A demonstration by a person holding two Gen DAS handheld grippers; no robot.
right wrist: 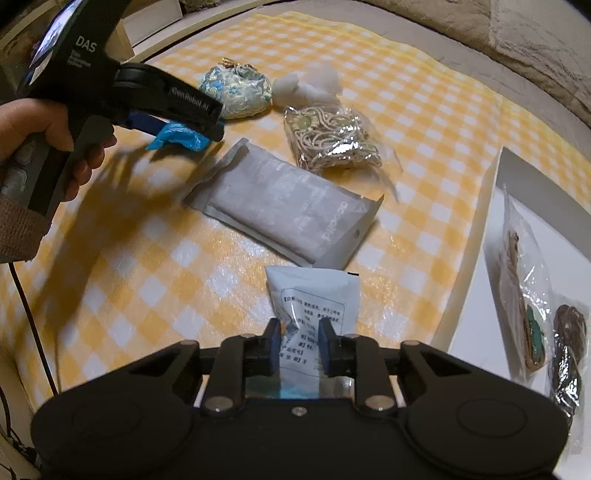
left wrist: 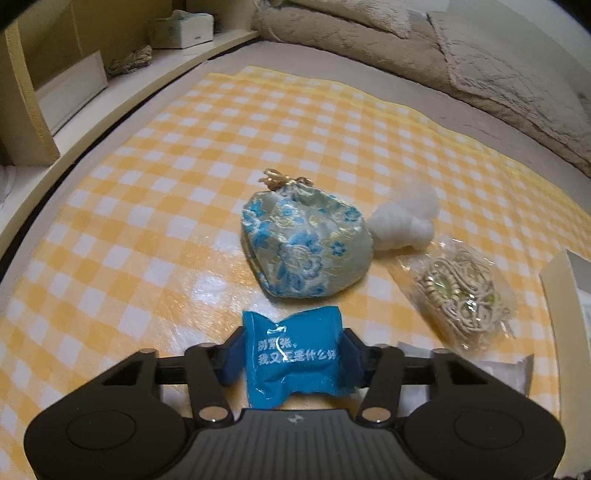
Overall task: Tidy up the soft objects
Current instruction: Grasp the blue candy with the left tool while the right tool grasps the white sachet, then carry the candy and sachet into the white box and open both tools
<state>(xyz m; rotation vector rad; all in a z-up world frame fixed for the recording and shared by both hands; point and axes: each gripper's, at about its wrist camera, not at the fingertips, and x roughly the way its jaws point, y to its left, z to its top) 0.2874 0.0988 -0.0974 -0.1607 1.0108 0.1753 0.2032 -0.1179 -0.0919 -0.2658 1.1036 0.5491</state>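
Note:
A blue packet point(left wrist: 295, 356) with white print sits squeezed between the pads of my left gripper point(left wrist: 293, 347), just above the yellow checked cloth point(left wrist: 177, 173). The right wrist view shows that same left gripper point(right wrist: 199, 129), in a person's hand, shut on the blue packet point(right wrist: 177, 136). My right gripper point(right wrist: 298, 345) is shut on a white printed sachet point(right wrist: 314, 302), creasing it at the pads. Beyond lie a blue floral pouch point(left wrist: 306, 243), a white cotton lump point(left wrist: 406, 218), a clear bag of cord point(left wrist: 461, 291) and a grey flat pack point(right wrist: 284, 203).
A white open box point(right wrist: 472, 266) at the right holds bagged items point(right wrist: 528, 288). A beige blanket point(left wrist: 406, 48) is piled behind the cloth. A shelf with a tissue box point(left wrist: 183, 29) runs along the left edge.

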